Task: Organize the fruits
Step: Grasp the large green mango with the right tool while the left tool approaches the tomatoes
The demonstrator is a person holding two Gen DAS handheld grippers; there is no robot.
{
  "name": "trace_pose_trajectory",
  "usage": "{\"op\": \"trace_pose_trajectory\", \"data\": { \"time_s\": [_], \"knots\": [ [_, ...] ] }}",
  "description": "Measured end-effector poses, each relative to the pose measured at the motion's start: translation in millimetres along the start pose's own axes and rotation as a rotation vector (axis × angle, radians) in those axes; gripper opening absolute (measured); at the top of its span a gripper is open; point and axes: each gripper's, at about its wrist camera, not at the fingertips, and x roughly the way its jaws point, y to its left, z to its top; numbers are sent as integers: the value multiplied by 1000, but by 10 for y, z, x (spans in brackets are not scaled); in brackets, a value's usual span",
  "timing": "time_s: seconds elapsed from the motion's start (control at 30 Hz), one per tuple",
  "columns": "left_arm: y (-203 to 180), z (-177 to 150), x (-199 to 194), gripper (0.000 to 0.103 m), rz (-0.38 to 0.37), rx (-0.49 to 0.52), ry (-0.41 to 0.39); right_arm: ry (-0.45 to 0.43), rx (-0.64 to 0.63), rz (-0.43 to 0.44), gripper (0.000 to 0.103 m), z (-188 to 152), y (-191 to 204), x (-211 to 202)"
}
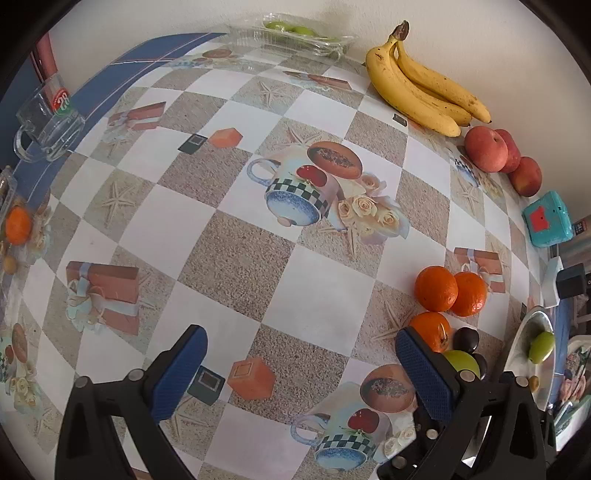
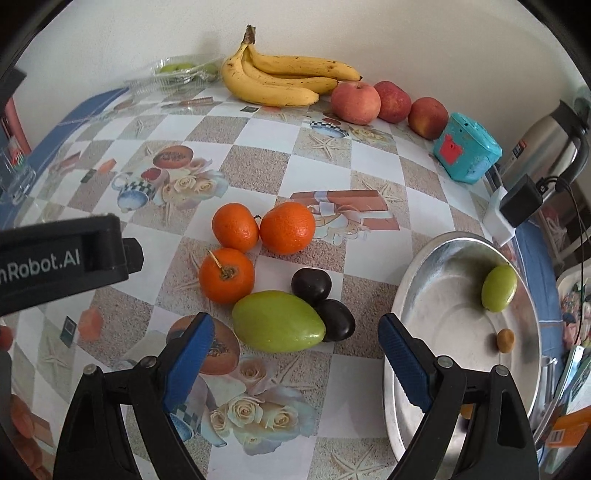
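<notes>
Three oranges [image 2: 236,227], a big green mango [image 2: 277,320] and two dark plums [image 2: 311,285] lie grouped mid-table. A banana bunch [image 2: 280,79] and three red apples [image 2: 355,101] line the back wall. A silver tray [image 2: 436,314] holds a small green fruit [image 2: 498,288] and a tiny brown one [image 2: 505,339]. My right gripper [image 2: 295,350] is open and empty, just short of the mango. My left gripper [image 1: 299,354] is open and empty over bare tablecloth, the oranges [image 1: 436,288] by its right finger.
A clear plastic box with green fruit [image 1: 295,35] stands at the back. A glass mug [image 1: 48,122] and a lone orange [image 1: 17,225] are at the left. A teal box [image 2: 467,147], a metal kettle [image 2: 546,147] and a charger [image 2: 517,203] stand at the right.
</notes>
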Motion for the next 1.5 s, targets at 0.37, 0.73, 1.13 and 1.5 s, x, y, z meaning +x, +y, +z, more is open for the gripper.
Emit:
{"op": "trace_pose_trajectory", "data": {
  "time_s": [0.37,0.73,1.13,1.5],
  "knots": [
    [75,15,16,103,-12,-32,10,5,-82,-89,68,-18,219,78],
    [104,14,38,103,-15,-51,20,-10,-70,-72,56,-7,216,62],
    [115,-8,59,103,-25,-76,41,-8,14,65,56,-10,115,6],
    [73,-21,65,102,-99,-101,55,17,215,289,56,0,-193,-61]
  ]
}}
